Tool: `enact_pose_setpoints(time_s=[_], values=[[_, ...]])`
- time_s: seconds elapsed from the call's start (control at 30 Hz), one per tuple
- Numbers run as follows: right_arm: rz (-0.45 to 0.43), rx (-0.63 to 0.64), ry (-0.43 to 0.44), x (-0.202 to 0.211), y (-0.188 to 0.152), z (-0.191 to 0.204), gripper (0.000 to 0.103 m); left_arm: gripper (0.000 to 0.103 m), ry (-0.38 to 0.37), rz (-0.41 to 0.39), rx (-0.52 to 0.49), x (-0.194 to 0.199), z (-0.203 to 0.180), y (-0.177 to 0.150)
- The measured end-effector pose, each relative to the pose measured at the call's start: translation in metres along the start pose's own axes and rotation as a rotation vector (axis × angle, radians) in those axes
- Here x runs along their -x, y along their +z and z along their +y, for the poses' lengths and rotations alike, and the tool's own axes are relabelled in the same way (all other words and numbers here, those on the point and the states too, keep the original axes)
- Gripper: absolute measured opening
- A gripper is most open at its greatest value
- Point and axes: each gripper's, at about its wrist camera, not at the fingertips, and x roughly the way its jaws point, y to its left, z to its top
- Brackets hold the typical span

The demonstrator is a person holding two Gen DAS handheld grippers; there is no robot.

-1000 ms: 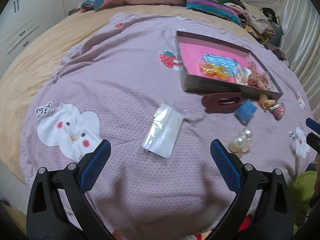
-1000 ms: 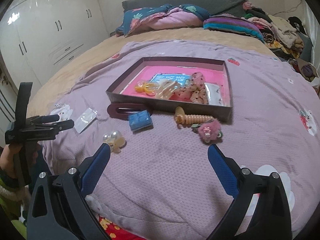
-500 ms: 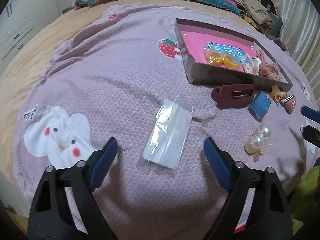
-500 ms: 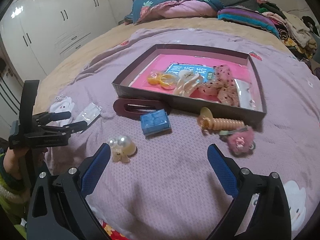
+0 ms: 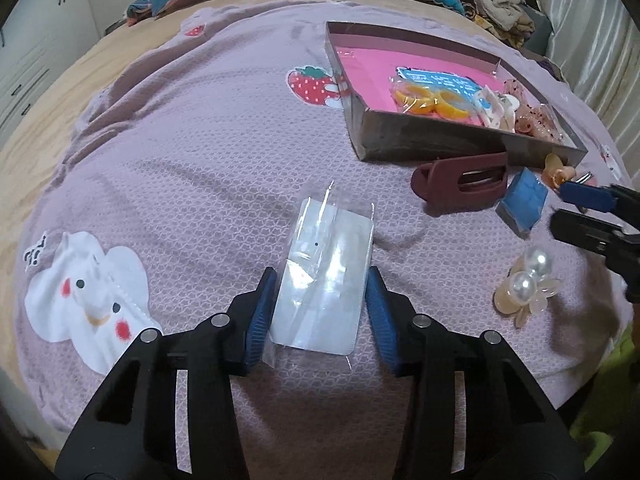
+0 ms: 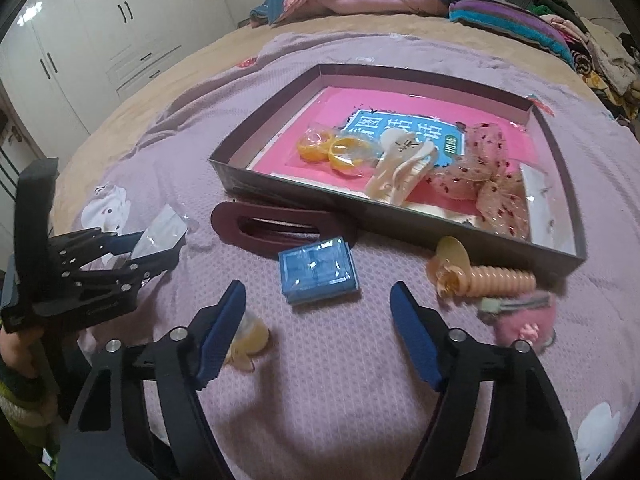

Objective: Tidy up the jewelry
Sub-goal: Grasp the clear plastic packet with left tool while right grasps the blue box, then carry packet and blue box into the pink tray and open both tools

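A clear plastic packet (image 5: 324,276) lies flat on the purple blanket. My left gripper (image 5: 322,300) straddles it; its jaws are closing, the blue pads sit right at the packet's two long edges and the packet is not buckled. My right gripper (image 6: 318,300) is closing too. A small blue box (image 6: 318,272) lies just ahead of its fingertips, and no pad touches it. The brown tray (image 6: 320,196) with a pink floor holds orange rings, a cream claw clip and a dotted bow. The right wrist view also shows the left gripper (image 6: 156,248) over the packet (image 6: 164,228).
Loose on the blanket are a maroon hair clip (image 6: 280,226), a pearl clip (image 5: 528,284), a peach spiral hair tie (image 6: 492,280) and a pink fluffy clip (image 6: 528,320). Folded bedding and clothes pile up at the far end of the bed. White wardrobes stand at left.
Both grippers came down and forward. The left jaws narrowed from wide open until they flank the packet. The right jaws narrowed somewhat as they neared the blue box.
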Motion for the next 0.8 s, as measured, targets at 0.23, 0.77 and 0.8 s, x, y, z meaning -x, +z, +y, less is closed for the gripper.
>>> enact_pose_setpoints(time_s=[0.23, 0.77, 0.8], values=[[0.044, 0.02, -0.001, -0.022, 0.01, 0.003, 0.057, 0.036, -0.053, -0.007, 0.038, 0.008, 0.003, 0.005], [0.022, 0.004, 0.01, -0.014, 0.009, -0.002, 0.045, 0.036, -0.08, -0.067, 0.049, 0.029, -0.001, 0.022], [0.016, 0.003, 0.011, -0.011, 0.009, -0.002, 0.045, 0.036, -0.08, -0.072, 0.048, 0.031, -0.001, 0.023]])
